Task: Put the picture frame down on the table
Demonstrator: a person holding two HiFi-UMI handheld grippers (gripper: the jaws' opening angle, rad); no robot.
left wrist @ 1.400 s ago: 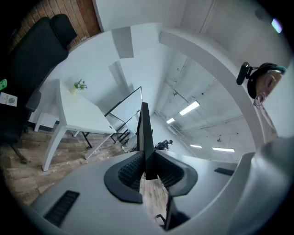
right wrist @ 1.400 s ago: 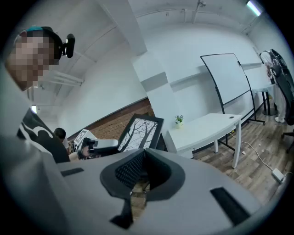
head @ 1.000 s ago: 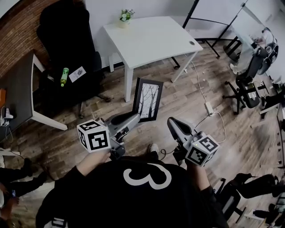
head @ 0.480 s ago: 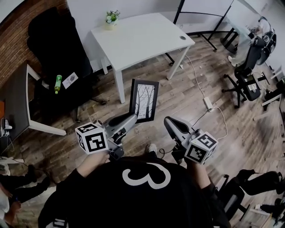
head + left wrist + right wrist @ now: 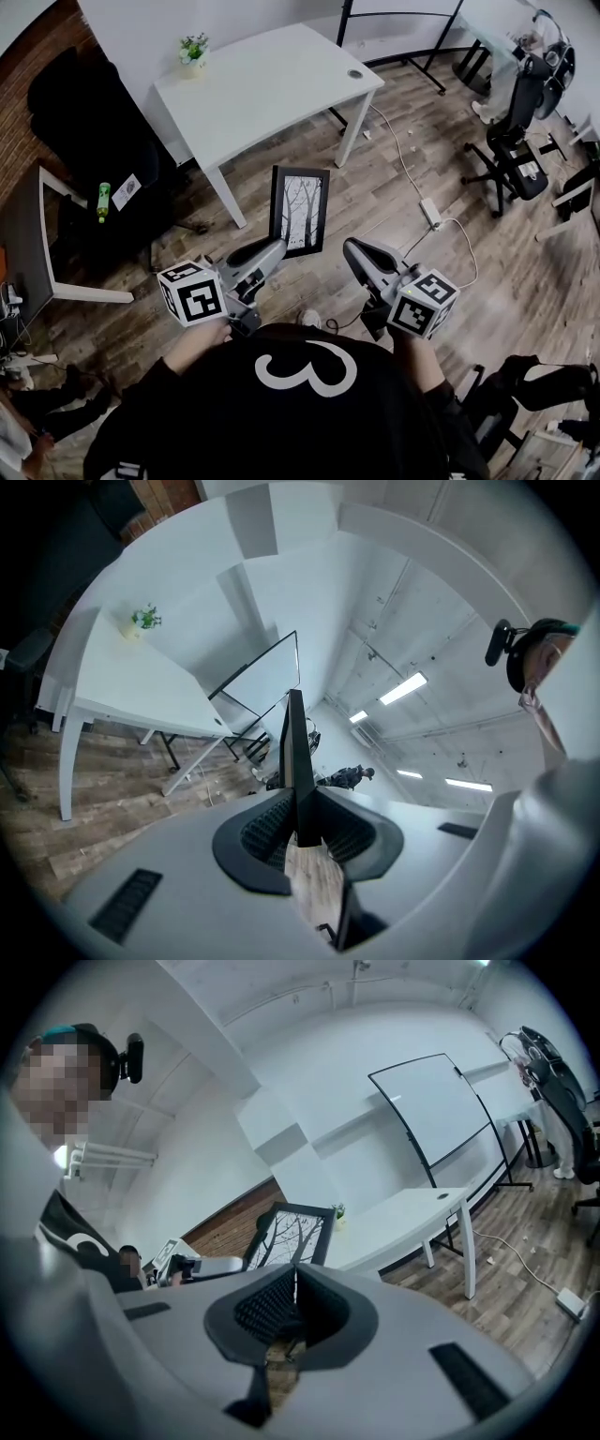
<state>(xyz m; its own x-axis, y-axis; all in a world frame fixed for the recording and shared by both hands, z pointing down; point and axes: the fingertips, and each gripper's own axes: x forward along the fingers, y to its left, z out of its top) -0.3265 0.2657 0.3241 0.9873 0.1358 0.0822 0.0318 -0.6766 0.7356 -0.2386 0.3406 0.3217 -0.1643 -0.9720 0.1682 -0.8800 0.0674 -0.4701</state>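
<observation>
The picture frame [image 5: 299, 211] is black-edged with a print of bare trees. It stands upright in the air over the wooden floor, and my left gripper [image 5: 275, 249] is shut on its lower left edge. In the left gripper view the frame [image 5: 294, 747] shows edge-on, pinched between the ribbed pads of my left gripper [image 5: 302, 829]. My right gripper [image 5: 352, 249] is beside the frame, apart from it, shut with nothing in it. From the right gripper view the frame [image 5: 292, 1234] rises behind the closed right gripper [image 5: 293, 1299]. The white table [image 5: 262, 80] stands ahead.
A small potted plant [image 5: 193, 49] sits on the table's far left corner. Black chairs [image 5: 89, 122] and a dark desk [image 5: 23, 234] stand to the left, office chairs [image 5: 514, 159] to the right. A power strip and cable [image 5: 429, 212] lie on the floor. A whiteboard [image 5: 431, 1110] stands behind the table.
The table and room have slid left and down in the head view as the person moves. The left gripper still holds the frame; the right gripper stays shut beside it.
</observation>
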